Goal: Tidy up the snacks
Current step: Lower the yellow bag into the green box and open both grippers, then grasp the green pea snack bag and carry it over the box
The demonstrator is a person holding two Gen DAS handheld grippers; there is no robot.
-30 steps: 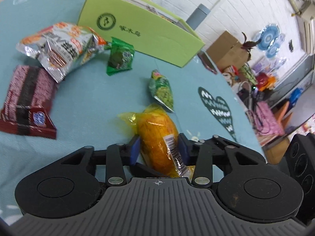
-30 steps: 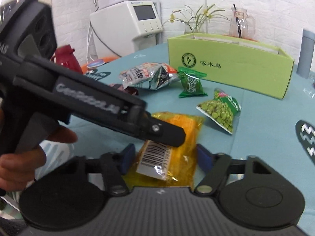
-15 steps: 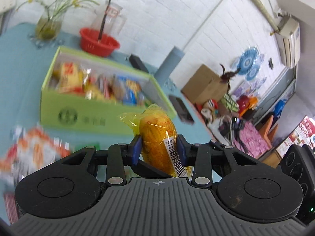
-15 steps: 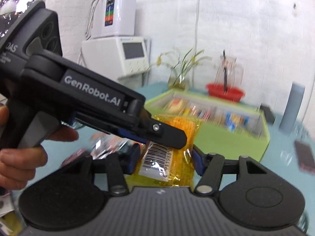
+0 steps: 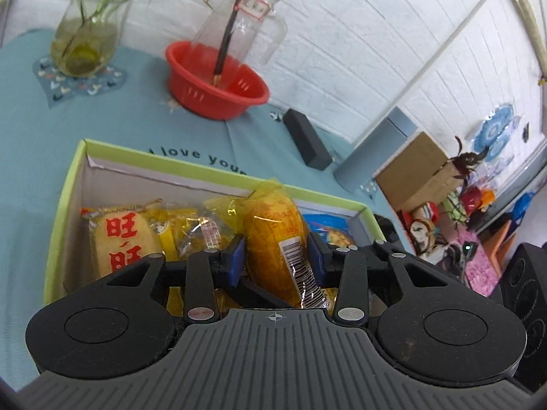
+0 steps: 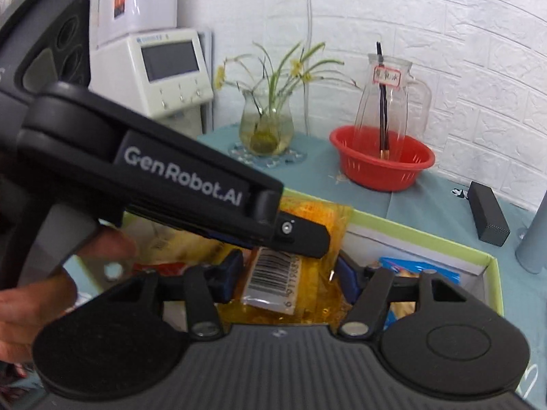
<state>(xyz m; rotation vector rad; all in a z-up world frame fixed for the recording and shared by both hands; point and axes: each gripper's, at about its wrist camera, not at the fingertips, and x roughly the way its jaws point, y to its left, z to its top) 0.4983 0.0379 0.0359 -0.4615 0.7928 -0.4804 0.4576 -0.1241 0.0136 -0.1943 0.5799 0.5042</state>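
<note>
An orange snack packet point(image 5: 273, 239) with a barcode label hangs over the open green box point(image 5: 68, 184), held from two sides. My left gripper point(image 5: 276, 258) has its blue pads against the packet's flanks, and its jaws are opening. My right gripper point(image 6: 288, 276) also has the orange snack packet point(image 6: 307, 218) between its pads, touching both edges, and its jaws are opening too. In the right wrist view the left gripper point(image 6: 301, 239) reaches across the packet's top. Inside the box lie a yellow packet with red characters point(image 5: 119, 239) and a blue packet point(image 5: 328, 225).
Behind the box on the teal tablecloth stand a red basket point(image 5: 212, 78) with a glass jug in it, a glass vase of flowers point(image 5: 85, 41), a black block point(image 5: 307, 140) and a grey cylinder point(image 5: 372, 150). A person's hand point(image 6: 34, 300) grips the left gripper's handle.
Both grippers have carried the orange packet up off the table and across to above the open green box. The loose snacks on the cloth have dropped out of view.
</note>
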